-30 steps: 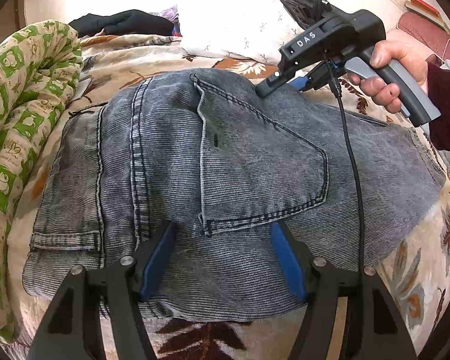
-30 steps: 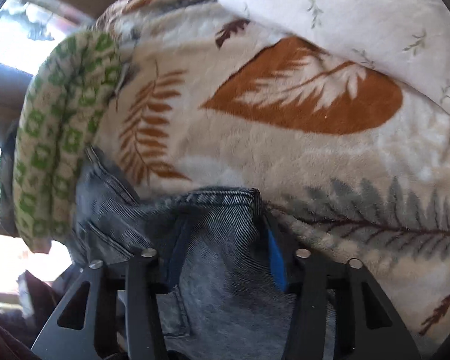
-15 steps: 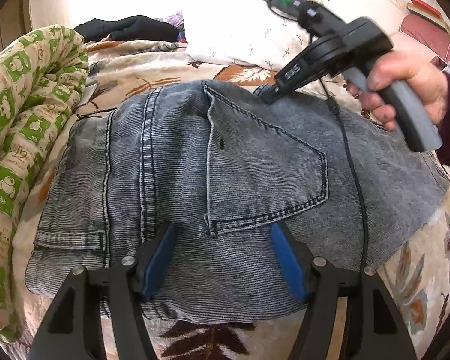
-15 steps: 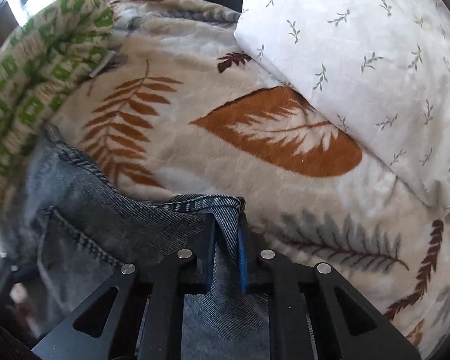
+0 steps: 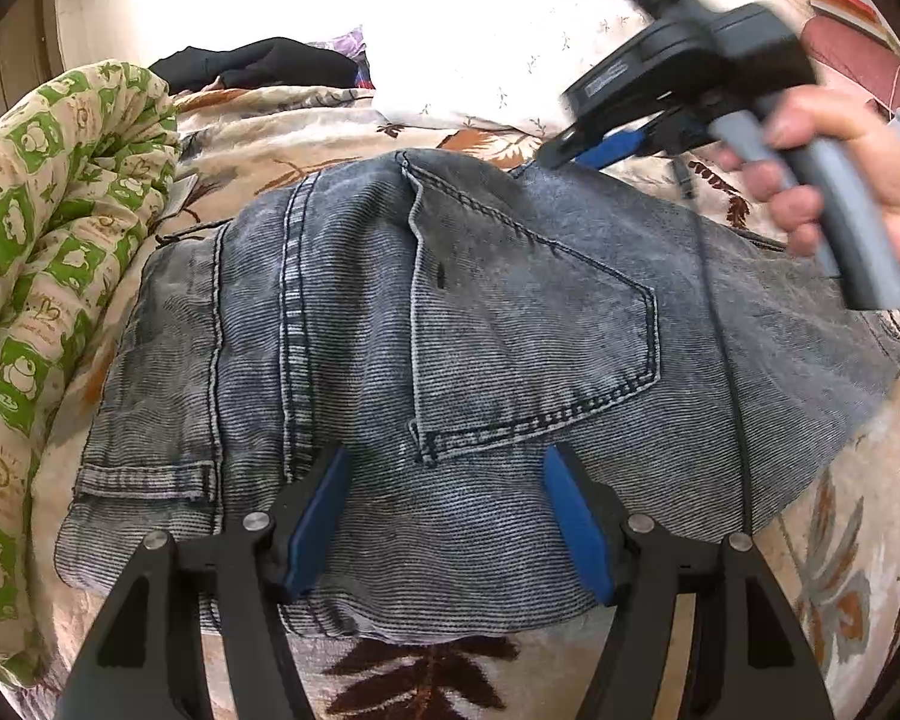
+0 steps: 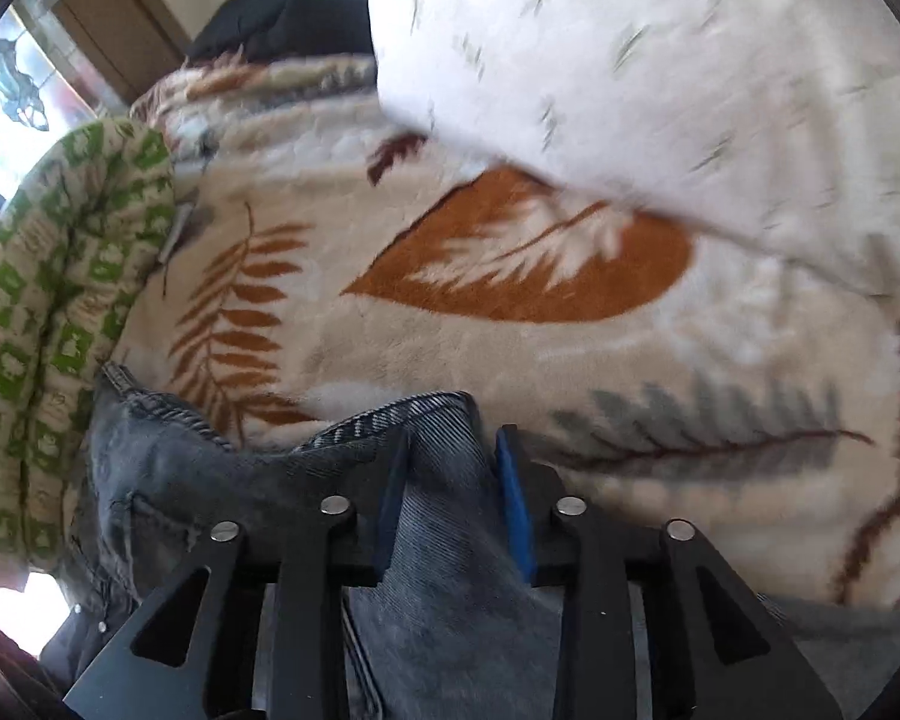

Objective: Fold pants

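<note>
Grey washed jeans (image 5: 450, 360) lie folded on a leaf-patterned blanket, back pocket (image 5: 528, 336) facing up. My left gripper (image 5: 444, 516) is open, its blue pads low over the near edge of the jeans. My right gripper (image 5: 606, 144) is at the far right edge of the jeans, held by a hand. In the right wrist view my right gripper (image 6: 450, 480) has its jaws partly apart around a raised fold of the jeans (image 6: 444, 468); the denim sits loosely between the pads.
A green-and-cream quilt (image 5: 42, 252) is bunched along the left. A white pillow (image 6: 660, 72) lies beyond the jeans. Dark clothes (image 5: 258, 63) lie at the far back. The blanket (image 6: 450, 312) covers the whole bed.
My right gripper was shut on the fold of the jeans half a second ago and has now opened partway. It has shifted right and up. My left gripper stays in place.
</note>
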`<action>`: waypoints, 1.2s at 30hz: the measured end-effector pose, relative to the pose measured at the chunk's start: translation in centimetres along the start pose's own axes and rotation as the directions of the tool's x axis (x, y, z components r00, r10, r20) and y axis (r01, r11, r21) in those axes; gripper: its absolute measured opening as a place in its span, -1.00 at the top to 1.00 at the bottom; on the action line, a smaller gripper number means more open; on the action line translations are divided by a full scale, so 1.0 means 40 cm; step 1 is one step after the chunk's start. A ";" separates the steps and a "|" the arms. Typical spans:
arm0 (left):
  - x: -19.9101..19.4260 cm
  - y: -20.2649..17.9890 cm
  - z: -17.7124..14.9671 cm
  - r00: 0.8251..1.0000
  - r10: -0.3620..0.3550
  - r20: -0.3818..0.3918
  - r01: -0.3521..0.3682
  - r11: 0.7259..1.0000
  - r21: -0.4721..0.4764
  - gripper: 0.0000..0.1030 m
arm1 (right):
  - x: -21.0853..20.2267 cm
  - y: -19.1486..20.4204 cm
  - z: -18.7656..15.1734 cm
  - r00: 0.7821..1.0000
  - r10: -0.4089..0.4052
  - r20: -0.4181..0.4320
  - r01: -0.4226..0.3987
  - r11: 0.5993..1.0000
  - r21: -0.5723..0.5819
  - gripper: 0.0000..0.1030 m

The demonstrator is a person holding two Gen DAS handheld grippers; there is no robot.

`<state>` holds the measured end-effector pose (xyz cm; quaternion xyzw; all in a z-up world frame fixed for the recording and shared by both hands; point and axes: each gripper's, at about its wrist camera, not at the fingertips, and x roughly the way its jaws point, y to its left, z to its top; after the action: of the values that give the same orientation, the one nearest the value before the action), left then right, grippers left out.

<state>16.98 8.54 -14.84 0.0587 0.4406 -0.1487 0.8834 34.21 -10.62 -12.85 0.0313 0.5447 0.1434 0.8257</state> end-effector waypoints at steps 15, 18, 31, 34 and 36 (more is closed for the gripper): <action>-0.001 -0.012 -0.006 0.999 0.047 0.018 -0.047 0.999 0.005 -0.39 | -0.138 -0.081 -0.292 0.994 -0.110 -0.022 0.111 0.988 0.106 0.42; 0.000 -0.012 -0.005 0.999 0.046 0.017 -0.046 0.999 0.004 -0.39 | -0.148 -0.124 -0.371 0.977 -0.210 -0.030 0.212 0.967 0.140 0.41; -0.003 -0.024 -0.009 0.994 0.098 0.045 -0.100 0.995 0.030 -0.41 | -0.289 -0.182 -0.537 0.937 -0.325 0.127 0.299 0.935 0.188 0.05; 0.003 -0.021 -0.009 0.994 0.099 0.051 -0.101 0.995 0.028 -0.47 | -0.254 -0.242 -0.592 0.937 -0.344 0.062 0.318 0.914 0.253 0.02; 0.006 -0.023 -0.012 0.992 0.107 0.062 -0.109 0.993 0.035 -0.49 | -0.260 -0.262 -0.622 0.946 -0.297 0.129 0.256 0.931 0.261 0.01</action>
<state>16.45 7.72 -15.28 0.0947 0.4073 -0.1106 0.9016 9.93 -26.07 -15.82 0.0659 0.4860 -0.0450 0.8703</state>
